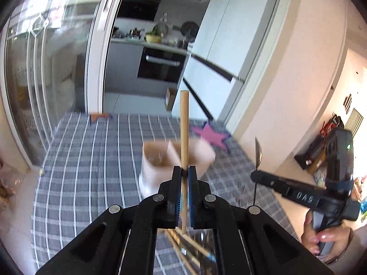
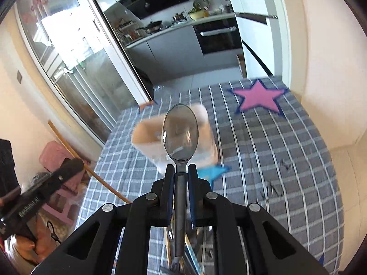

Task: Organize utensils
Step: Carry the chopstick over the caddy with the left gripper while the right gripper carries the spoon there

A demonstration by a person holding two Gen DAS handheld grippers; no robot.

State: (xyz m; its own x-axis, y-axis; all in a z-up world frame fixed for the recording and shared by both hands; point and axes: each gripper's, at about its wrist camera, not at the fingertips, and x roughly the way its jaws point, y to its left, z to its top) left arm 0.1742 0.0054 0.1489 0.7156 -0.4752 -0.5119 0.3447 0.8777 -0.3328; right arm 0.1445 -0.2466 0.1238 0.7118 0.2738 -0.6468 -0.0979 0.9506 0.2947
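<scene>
Left claw (image 1: 184, 171) grips chopstick (image 1: 184, 133) upright; right claw (image 2: 181, 168) clamps spoon (image 2: 180, 133).

My tongs (image 1: 184, 171) are matte black with blue pads (image 1: 192, 206), silver rivets (image 1: 158, 197) and white lettering.

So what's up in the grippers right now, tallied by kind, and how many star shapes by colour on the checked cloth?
Wooden chopstick, in left gripper: 1
Metal spoon, in right gripper: 1
Pink star: 1
Blue star: 1
Total: 4
</scene>
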